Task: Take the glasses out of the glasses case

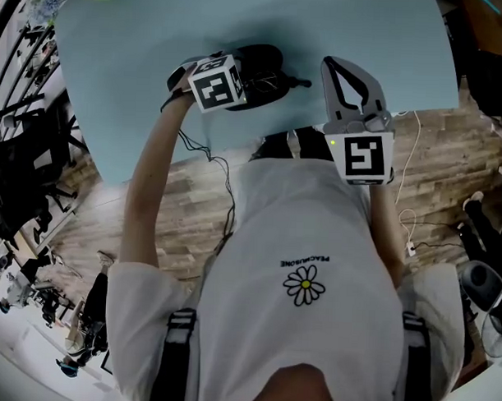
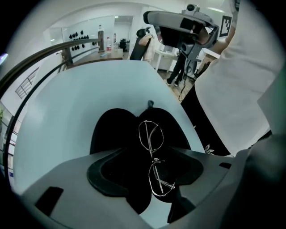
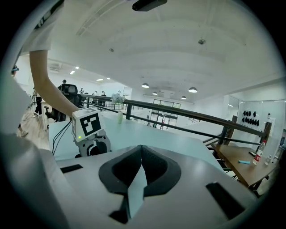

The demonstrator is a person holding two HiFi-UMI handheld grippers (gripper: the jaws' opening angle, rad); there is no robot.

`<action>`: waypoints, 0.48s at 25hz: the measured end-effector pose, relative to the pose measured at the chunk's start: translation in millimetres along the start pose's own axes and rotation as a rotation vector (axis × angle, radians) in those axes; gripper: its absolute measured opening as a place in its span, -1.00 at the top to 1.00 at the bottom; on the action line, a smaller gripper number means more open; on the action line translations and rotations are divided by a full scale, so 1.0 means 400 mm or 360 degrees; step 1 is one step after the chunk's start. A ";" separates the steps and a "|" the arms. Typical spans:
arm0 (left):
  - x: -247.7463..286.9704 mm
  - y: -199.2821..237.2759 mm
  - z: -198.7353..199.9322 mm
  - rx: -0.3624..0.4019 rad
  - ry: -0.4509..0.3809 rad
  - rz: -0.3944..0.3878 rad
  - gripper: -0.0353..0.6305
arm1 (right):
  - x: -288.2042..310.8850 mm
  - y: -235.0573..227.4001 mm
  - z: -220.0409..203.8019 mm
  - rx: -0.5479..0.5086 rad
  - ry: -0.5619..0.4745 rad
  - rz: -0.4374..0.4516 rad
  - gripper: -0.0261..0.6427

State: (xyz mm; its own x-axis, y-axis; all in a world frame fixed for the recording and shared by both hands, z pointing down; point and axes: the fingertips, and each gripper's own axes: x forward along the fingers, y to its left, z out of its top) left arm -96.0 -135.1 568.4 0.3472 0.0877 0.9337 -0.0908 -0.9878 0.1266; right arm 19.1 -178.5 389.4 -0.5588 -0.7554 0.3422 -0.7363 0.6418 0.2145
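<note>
A black glasses case (image 2: 114, 129) lies open on the light blue table (image 1: 141, 60), its two halves spread flat. Thin wire-framed glasses (image 2: 154, 159) rest folded on the right half. My left gripper (image 2: 147, 170) hovers just over the case, jaws open, and the glasses show in the gap between them; nothing is gripped. In the head view the left gripper (image 1: 243, 78) covers part of the case (image 1: 268, 60). My right gripper (image 1: 331, 68) is held to the right of the case, above the table's near edge. In its own view the right gripper (image 3: 141, 152) is shut and empty.
The table's near edge (image 1: 261, 138) runs just in front of the person's body. A black cable (image 1: 223, 178) hangs from the left arm over the wooden floor. A white cable (image 1: 409, 160) trails on the right. A dark railing (image 3: 187, 118) stands beyond the table.
</note>
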 end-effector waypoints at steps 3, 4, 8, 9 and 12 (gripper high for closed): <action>0.016 -0.006 -0.002 0.0023 0.0071 0.0002 0.11 | 0.004 0.007 0.000 -0.0002 0.0002 0.0006 0.89; 0.017 -0.004 -0.002 0.0011 0.0082 0.0011 0.13 | 0.006 0.010 -0.002 -0.0001 0.0006 0.0010 0.89; 0.005 -0.001 0.000 -0.0038 0.0061 0.0012 0.31 | 0.010 0.026 -0.003 -0.0004 0.0011 0.0027 0.89; 0.002 -0.001 0.000 -0.0027 0.0056 0.0011 0.42 | 0.011 0.028 -0.003 -0.0007 0.0010 0.0031 0.89; 0.001 0.001 -0.004 -0.0026 0.0053 0.0003 0.58 | 0.013 0.033 -0.003 -0.0026 0.0014 0.0044 0.89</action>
State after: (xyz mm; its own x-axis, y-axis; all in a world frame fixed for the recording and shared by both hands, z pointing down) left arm -97.3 -135.4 569.2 0.3157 0.0905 0.9445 -0.1065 -0.9858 0.1301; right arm 6.8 -173.9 395.3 -0.5753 -0.7364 0.3559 -0.7145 0.6643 0.2197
